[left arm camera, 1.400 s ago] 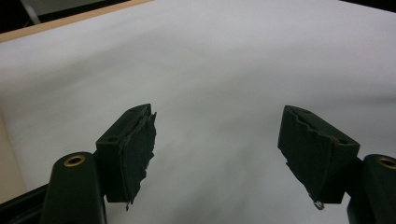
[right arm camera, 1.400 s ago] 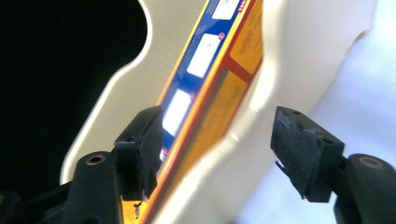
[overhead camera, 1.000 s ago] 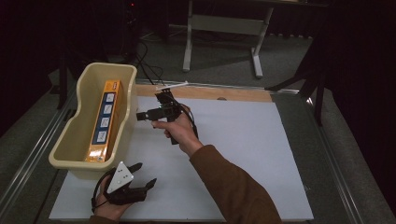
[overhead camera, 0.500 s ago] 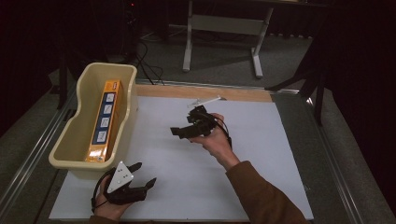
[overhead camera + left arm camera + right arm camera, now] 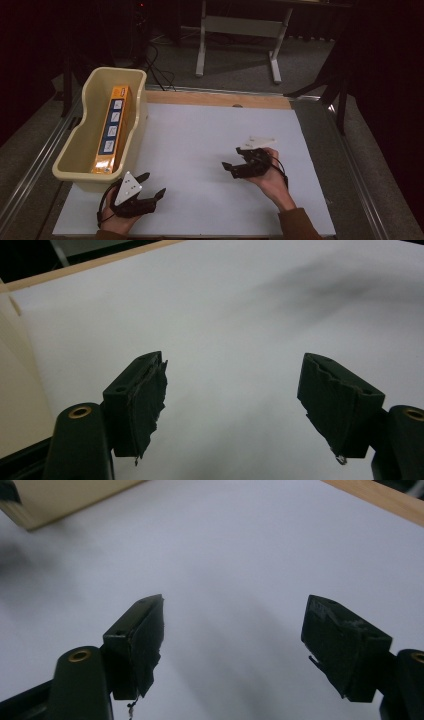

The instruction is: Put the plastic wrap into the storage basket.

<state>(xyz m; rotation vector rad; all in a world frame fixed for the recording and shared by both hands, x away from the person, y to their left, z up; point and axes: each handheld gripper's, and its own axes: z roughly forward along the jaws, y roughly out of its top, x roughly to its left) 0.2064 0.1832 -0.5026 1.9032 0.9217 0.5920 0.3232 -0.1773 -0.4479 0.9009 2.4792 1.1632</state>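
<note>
A long orange box [image 5: 112, 127] with blue and white labels lies inside the cream plastic bin [image 5: 75, 150] at the left of the white mat [image 5: 200, 130]. My left gripper [image 5: 153, 184] rests on the mat just in front of the bin, jaws wide open and empty; the left gripper view shows its jaws [image 5: 233, 362] over bare mat. My right gripper [image 5: 233, 159] hovers low over the mat right of centre, pointing left. Its jaws [image 5: 235, 602] have just been closing, stand apart and have nothing between them.
A wooden strip [image 5: 215, 99] borders the mat's far edge. A grey metal stand [image 5: 235, 30] and cables sit on the floor beyond the table. The bin's corner [image 5: 60, 500] appears at the upper left in the right gripper view.
My right gripper has drawn away from the bin's far right corner, travelling right and toward the near side of the mat. The left gripper has stayed put.
</note>
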